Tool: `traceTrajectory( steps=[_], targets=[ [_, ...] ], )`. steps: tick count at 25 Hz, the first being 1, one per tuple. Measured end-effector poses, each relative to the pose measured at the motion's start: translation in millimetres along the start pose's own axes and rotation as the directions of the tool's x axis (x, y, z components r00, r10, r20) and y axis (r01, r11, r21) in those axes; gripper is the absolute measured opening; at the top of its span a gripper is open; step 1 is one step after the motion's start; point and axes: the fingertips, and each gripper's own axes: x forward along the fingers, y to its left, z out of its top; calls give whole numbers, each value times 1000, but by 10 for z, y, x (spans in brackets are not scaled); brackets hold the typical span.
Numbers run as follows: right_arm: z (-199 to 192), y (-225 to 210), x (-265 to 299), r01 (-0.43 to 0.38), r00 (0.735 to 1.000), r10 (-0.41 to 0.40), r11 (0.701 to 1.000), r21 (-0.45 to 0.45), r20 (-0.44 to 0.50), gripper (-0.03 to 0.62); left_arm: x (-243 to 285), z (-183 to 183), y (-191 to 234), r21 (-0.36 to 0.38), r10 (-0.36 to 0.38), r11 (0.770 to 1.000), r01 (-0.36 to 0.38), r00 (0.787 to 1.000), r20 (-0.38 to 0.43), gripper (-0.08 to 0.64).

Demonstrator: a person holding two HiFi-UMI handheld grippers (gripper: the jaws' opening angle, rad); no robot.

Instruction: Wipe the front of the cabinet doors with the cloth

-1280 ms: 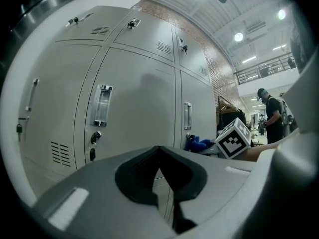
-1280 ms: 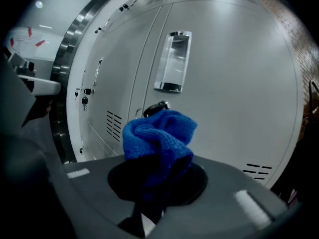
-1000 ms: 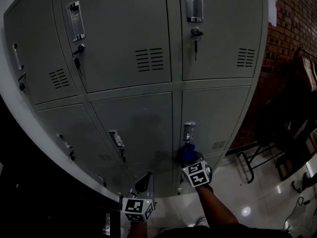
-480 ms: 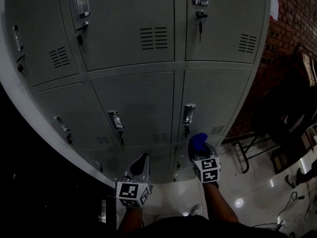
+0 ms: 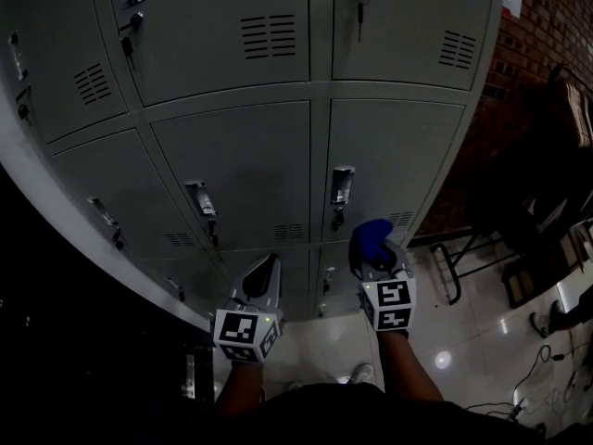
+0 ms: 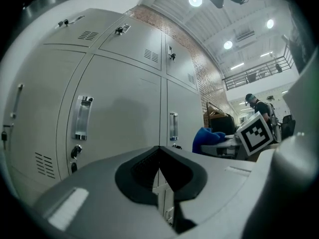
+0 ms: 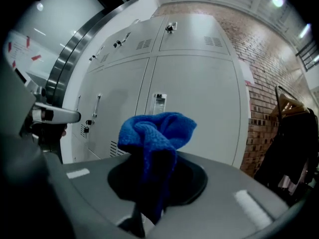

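Grey metal cabinet doors (image 5: 250, 170) with handles and keys fill the head view. A bunched blue cloth (image 5: 371, 242) sticks out of my right gripper (image 5: 372, 258), which is shut on it, a short way off the lower right door (image 5: 394, 156). The same blue cloth (image 7: 154, 136) rises from the jaws in the right gripper view, with a door (image 7: 194, 108) behind it. My left gripper (image 5: 262, 276) hangs lower left, shut and empty, pointing at the bottom doors. In the left gripper view its jaws meet at the gripper (image 6: 159, 171), and the cloth (image 6: 207, 138) shows to the right.
A brick wall (image 5: 547, 35) stands right of the cabinets. Dark chairs or racks (image 5: 519, 239) crowd the shiny floor (image 5: 463, 341) at right. A dark area lies left of the cabinet's base. A person stands far off in the left gripper view (image 6: 259, 106).
The head view has tilted down, so the doors slid upward in frame. My right gripper with the cloth has drawn back off the lower right door's lock area. The left gripper stayed low.
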Motion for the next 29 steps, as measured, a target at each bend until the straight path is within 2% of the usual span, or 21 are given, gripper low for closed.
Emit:
traceTrajectory(
  steps=[5,20,29],
  targets=[
    [315,-68,-67,-11,997,12,1000,-12,71,58,111,73,-42,-3,10,1000,-10,1000,8,14],
    [329,-217,-64,-22,998,26,998,-51,65,58,280,165,-44,1,38,999,-38,999,13,14],
    [297,-304,-39,-16,998,20,997,-70,59,58,400,126,-255,4,-5,1000,5,1000,8,14]
  ],
)
